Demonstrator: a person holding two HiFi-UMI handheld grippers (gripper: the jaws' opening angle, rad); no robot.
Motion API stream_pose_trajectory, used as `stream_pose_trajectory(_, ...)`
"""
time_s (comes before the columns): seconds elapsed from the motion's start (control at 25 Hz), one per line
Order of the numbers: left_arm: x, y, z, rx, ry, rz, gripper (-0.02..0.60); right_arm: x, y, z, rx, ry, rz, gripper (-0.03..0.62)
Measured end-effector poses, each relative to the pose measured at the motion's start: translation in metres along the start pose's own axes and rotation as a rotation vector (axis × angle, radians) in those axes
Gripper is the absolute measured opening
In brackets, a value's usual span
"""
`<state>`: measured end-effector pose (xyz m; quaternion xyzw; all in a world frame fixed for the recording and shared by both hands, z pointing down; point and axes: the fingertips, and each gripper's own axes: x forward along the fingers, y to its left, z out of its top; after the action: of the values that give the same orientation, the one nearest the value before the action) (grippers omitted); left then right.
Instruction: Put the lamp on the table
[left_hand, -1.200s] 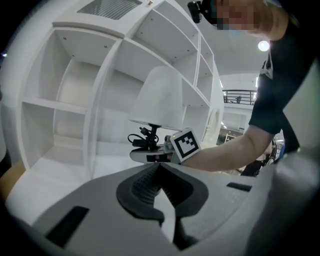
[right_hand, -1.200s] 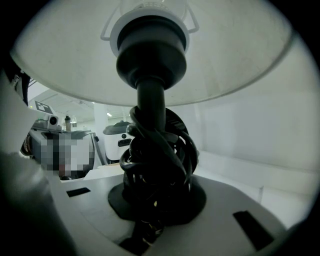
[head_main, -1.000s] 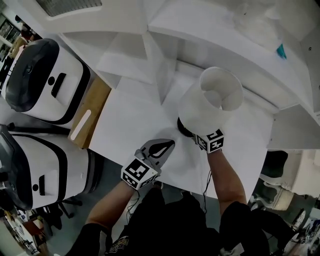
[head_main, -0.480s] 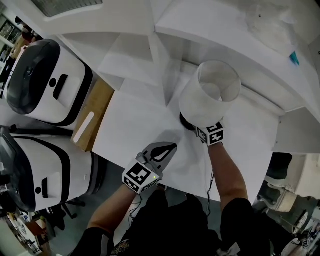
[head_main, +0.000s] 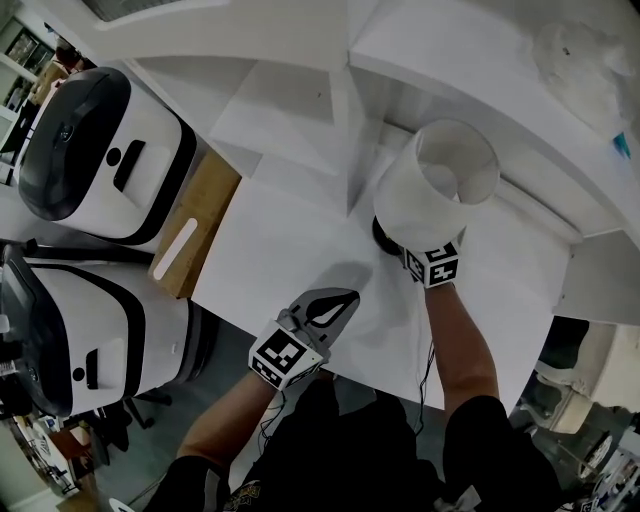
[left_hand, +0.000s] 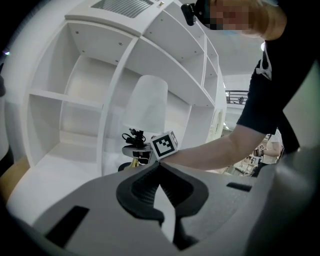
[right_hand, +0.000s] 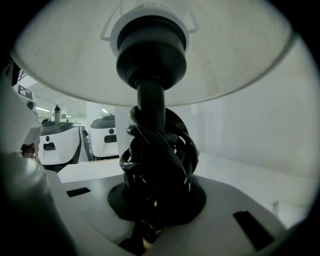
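The lamp's white drum shade (head_main: 435, 185) is upright over the white table (head_main: 270, 240), close to the shelf unit. Its dark base (head_main: 383, 237) peeks out under the shade; whether it touches the tabletop I cannot tell. My right gripper (head_main: 405, 248) is shut on the lamp's black stem (right_hand: 150, 107), where a black cord (right_hand: 160, 150) is coiled round it. My left gripper (head_main: 325, 308) hovers low over the table's front part, shut and holding nothing. In the left gripper view the lamp (left_hand: 145, 107) stands ahead of the left gripper (left_hand: 159, 167), beside the right gripper's marker cube (left_hand: 165, 145).
A white shelf unit (head_main: 300, 110) with open compartments backs the table. Two white-and-black machines (head_main: 95, 150) stand at the left, with a wooden board (head_main: 195, 225) between them and the table. The person's legs are at the table's near edge.
The right gripper has carried the lamp a little farther in over the table and slightly lower. The left gripper has edged forward over the table, still shut.
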<state>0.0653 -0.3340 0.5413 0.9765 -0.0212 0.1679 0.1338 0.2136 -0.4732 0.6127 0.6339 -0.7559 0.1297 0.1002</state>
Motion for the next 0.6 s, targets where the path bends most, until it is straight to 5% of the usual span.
stream_pose_trajectory(0.6, 0.0005, -0.0053, -0.0017, -0.007, 0.003, 0.001, 0.006, -0.0014, 0.0046, -0.0019, -0.004, -0.028, 0.018, 0.061)
